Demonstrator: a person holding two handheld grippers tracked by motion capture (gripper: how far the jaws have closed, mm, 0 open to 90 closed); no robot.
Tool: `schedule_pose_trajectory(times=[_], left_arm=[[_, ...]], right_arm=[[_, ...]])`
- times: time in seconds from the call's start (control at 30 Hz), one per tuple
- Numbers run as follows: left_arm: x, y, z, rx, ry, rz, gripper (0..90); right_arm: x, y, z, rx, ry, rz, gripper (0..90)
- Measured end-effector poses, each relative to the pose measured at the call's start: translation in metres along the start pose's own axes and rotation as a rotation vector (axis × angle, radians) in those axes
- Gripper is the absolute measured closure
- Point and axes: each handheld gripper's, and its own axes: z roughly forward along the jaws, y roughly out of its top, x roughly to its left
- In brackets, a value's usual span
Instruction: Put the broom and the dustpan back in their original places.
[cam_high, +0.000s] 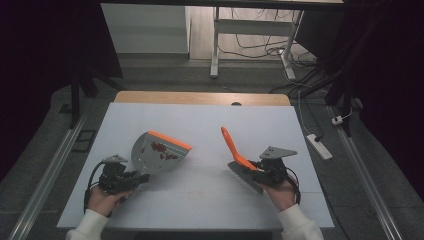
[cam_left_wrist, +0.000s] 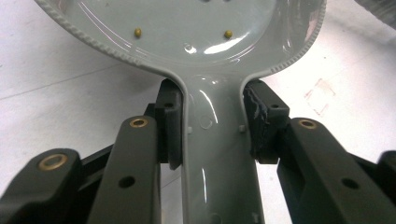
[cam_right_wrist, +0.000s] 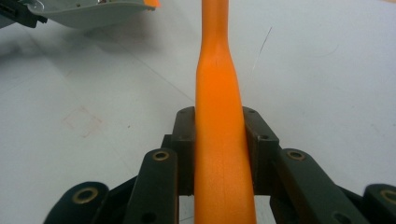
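Observation:
A grey dustpan (cam_high: 156, 154) with an orange front lip is tilted above the white tabletop (cam_high: 200, 200) at the left, with small red bits (cam_high: 162, 149) lying in it. My left gripper (cam_high: 134, 178) is shut on its grey handle (cam_left_wrist: 217, 158), one pad on each side of the neck. On the right, a brush with a long orange handle (cam_high: 230, 141) and dark bristles (cam_high: 246, 176) is held by my right gripper (cam_high: 260, 167), which is shut on the handle (cam_right_wrist: 219, 116). The handle points up and away toward the table's middle. The dustpan's edge (cam_right_wrist: 93, 11) shows at the top left of the right gripper view.
A wooden strip (cam_high: 200, 97) runs along the table's far edge. Beyond it stand a white desk frame (cam_high: 216, 45) and loose cables on the floor. A white power strip (cam_high: 320, 146) lies on the floor at the right. A faint reddish square mark (cam_right_wrist: 83, 122) is on the tabletop.

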Motion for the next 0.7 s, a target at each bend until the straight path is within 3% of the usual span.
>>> schedule_pose_trajectory(times=[0.7], left_arm=[[0.004, -0.019, 0.0, -0.054, 0.106, -0.136, 61.2]], right_arm=[[-0.003, -0.012, -0.001, 0.024, 0.045, 0.089, 70.0]])
